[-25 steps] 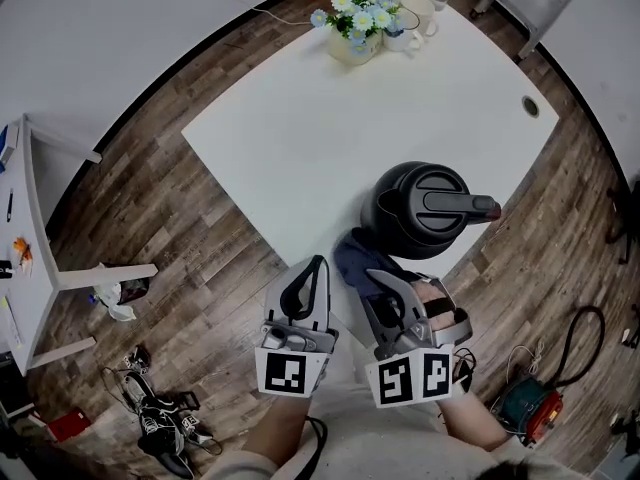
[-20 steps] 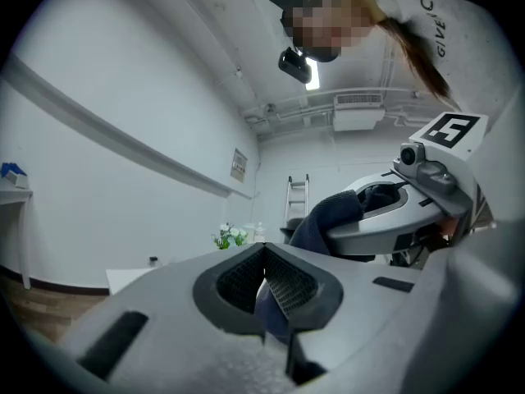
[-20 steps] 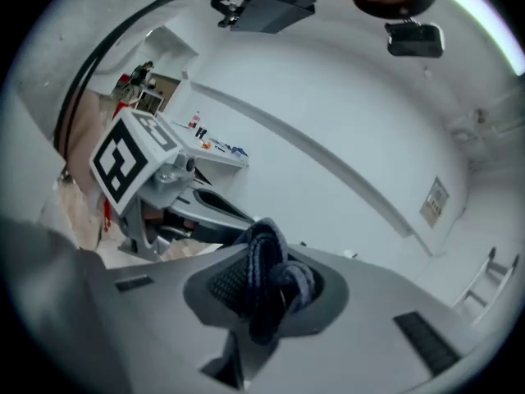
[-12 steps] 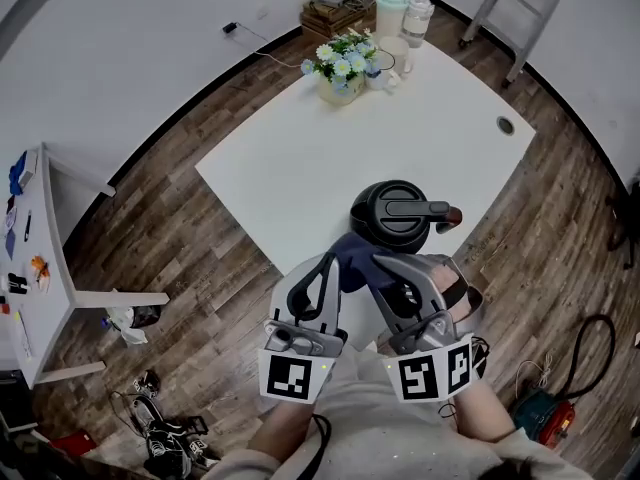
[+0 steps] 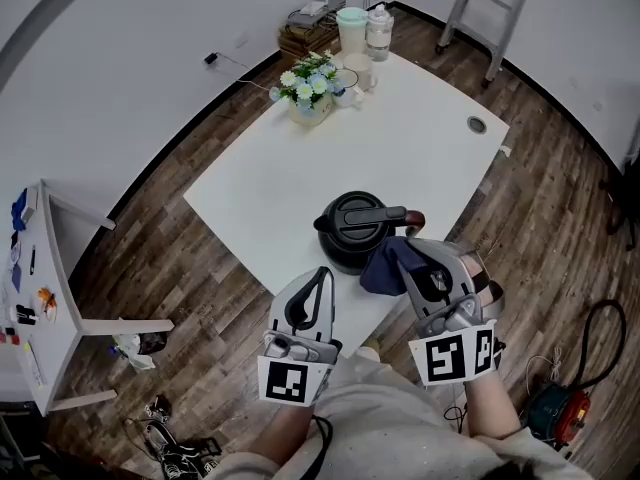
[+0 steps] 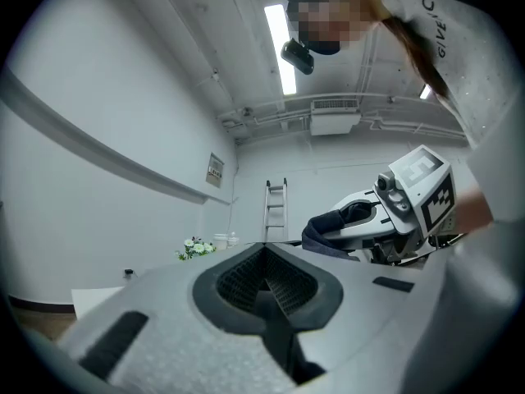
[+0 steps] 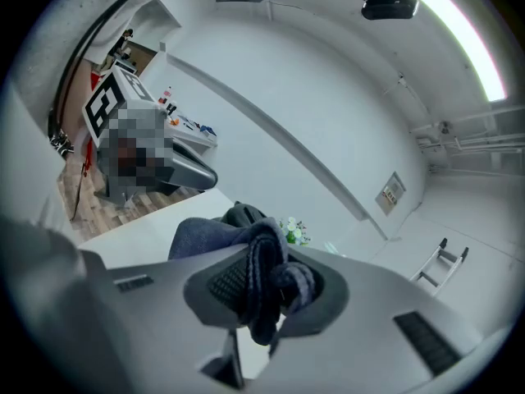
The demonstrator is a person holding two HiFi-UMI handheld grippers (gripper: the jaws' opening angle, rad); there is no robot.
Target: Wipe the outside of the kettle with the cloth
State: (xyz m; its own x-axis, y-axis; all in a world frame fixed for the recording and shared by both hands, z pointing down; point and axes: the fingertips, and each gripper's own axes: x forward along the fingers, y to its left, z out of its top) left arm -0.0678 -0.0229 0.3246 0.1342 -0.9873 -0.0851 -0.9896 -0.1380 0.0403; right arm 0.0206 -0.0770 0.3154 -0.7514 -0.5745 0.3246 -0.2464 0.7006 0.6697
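The cloth (image 5: 384,267) moved right of kettle (image 5: 347,226), seemingly touching it.

Head view looks steeply down on the counter (image 5: 400,138). Both gripper views sit low, tilted up at wall (image 6: 98,179) and ceiling (image 6: 344,72). All three share the flowers (image 5: 305,83).

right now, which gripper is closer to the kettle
Right. The right gripper, fingers shut on the cloth, is at the kettle's near side by its handle, the cloth up against it. The left gripper hangs at the table's near edge, clear of the kettle.
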